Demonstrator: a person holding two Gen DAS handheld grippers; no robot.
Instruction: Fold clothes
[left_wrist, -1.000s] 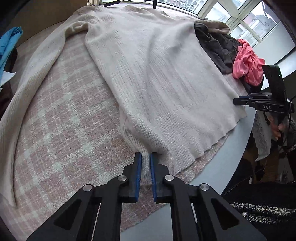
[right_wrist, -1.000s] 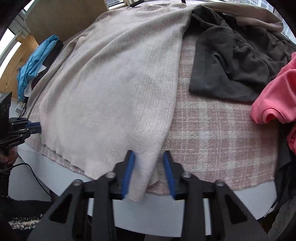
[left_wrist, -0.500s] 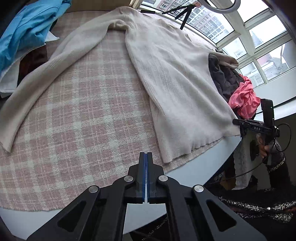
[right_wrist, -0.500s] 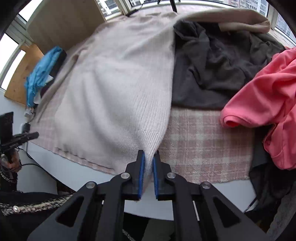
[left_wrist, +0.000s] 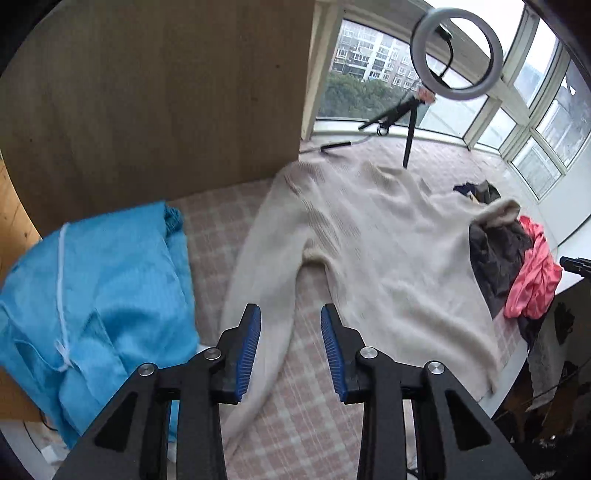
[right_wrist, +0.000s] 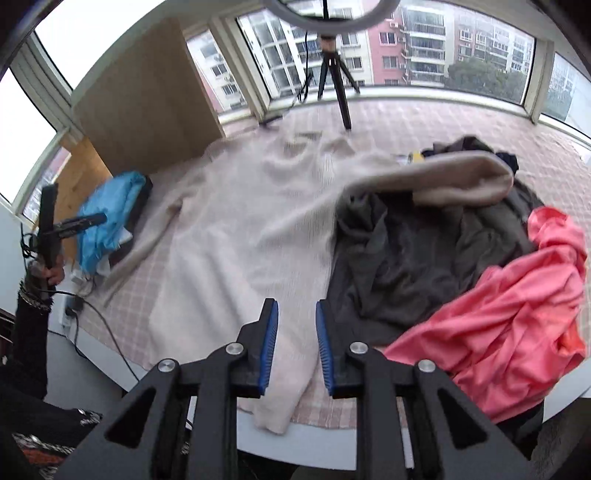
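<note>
Under your left gripper (left_wrist: 290, 349) lies the cream sweater (left_wrist: 388, 258), soft and ribbed, spread flat on the pink checked cloth (left_wrist: 218, 229). Its long left sleeve (left_wrist: 255, 314) runs down right below the blue ridged pads (left_wrist: 249, 350). The jaws have just been opening, they stand apart, and nothing is pinched between them. A blue garment (left_wrist: 96, 288) with a white drawstring sits bunched just beside that sleeve. Bare checked cloth shows between sleeve and body, and the round white table edge (left_wrist: 511, 369) curves by the hem. A ring light (left_wrist: 458, 51) on a black tripod stands at the far end by the windows.

Below your right gripper (right_wrist: 295, 350) you see the same sweater's (right_wrist: 240, 240) hem near the table rim (right_wrist: 325, 443). These jaws have also just been opening and grip nothing. A dark grey garment (right_wrist: 406, 258) and a smooth pink garment (right_wrist: 517, 306) lie crumpled, touching the sweater's right side, with its other sleeve (right_wrist: 450, 177) draped over them. Your left hand (right_wrist: 51, 273) holds its gripper off the table's left edge. No writing can be read.
</note>
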